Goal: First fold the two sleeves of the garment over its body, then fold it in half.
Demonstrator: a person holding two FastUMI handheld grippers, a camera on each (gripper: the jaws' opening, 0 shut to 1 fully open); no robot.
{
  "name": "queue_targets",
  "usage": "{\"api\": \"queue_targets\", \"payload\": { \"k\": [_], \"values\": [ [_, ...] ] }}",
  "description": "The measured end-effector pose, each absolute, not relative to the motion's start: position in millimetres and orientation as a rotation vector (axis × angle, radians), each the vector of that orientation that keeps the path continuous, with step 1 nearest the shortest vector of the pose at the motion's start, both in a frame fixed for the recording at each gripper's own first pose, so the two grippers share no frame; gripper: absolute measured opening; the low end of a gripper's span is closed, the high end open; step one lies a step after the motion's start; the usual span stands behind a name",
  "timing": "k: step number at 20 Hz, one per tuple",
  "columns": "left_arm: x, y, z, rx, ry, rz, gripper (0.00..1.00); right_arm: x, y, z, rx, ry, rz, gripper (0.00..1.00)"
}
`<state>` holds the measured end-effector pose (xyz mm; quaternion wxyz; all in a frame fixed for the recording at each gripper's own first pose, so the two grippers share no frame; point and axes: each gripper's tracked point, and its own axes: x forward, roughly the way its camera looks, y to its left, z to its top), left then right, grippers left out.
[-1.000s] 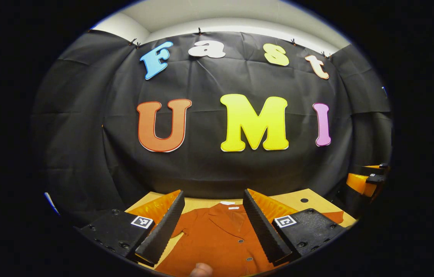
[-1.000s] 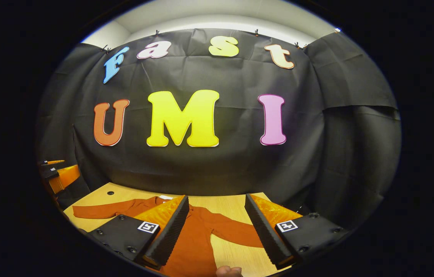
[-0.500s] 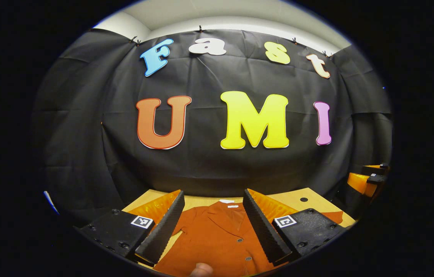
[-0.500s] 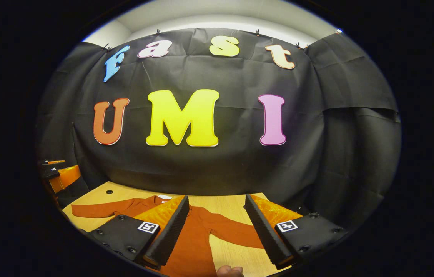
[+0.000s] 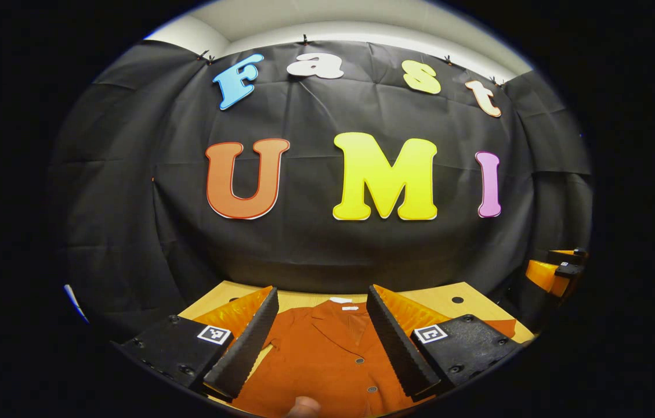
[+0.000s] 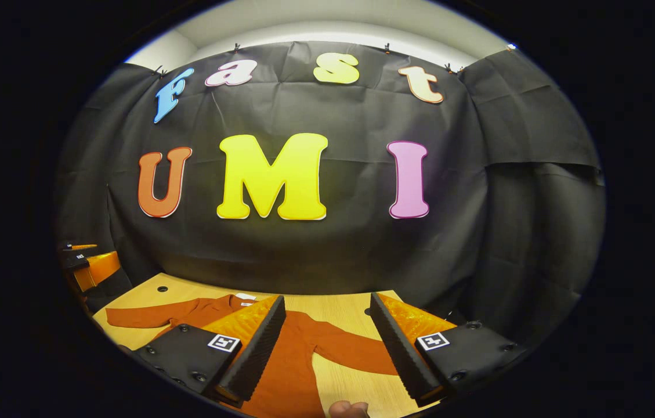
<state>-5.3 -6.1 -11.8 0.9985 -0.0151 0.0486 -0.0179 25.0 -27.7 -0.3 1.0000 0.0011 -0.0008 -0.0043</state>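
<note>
A rust-orange buttoned garment lies flat on the wooden table, collar toward the black wall. My left gripper hovers open above its chest, nothing between the fingers. In the right gripper view the same garment shows with both sleeves spread out: one sleeve reaches left, the other sleeve lies between the fingers of my right gripper, which is open and above the cloth. The right gripper appears at the far right edge of the left gripper view, and the left gripper at the left edge of the right gripper view.
The wooden table ends at the black cloth wall just behind the collar. A small dark hole marks the tabletop at the back right, another hole at the back left. A fingertip shows at the bottom edge.
Both grippers have tilted slightly downward, so a little more of the garment and table shows. Both stay open and the garment has not moved.
</note>
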Motion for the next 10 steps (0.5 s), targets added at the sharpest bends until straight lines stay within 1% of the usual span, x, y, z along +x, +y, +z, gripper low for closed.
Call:
{"api": "queue_targets", "payload": {
  "k": [2, 3, 6, 8, 9, 10],
  "values": [
    [-5.3, -6.3, -12.0, -0.033, 0.103, -0.035, 0.99, 25.4, -28.4, -1.7, 0.002, 0.001, -0.007, 0.94],
    [-5.4, -6.0, -12.1, -0.034, 0.104, -0.032, 0.99, 25.3, -29.4, -1.6, 0.001, 0.002, -0.007, 0.93],
    [-4.8, -7.1, -12.9, -0.031, 0.113, -0.031, 0.99, 27.6, -32.6, -5.9, 0.004, 0.008, -0.006, 0.95],
    [-5.2, -7.1, -12.0, -0.029, 0.118, -0.029, 0.99, 32.3, -39.6, -11.7, -0.006, 0.018, -0.015, 0.95],
    [-5.7, -7.8, -12.2, -0.029, 0.119, -0.032, 0.99, 35.1, -45.6, -16.1, -0.001, 0.03, -0.024, 0.93],
    [-6.4, -8.9, -11.5, -0.029, 0.121, -0.037, 0.99, 39.7, -54.2, -22.2, 0.009, 0.045, -0.037, 0.94]
  ]
}}
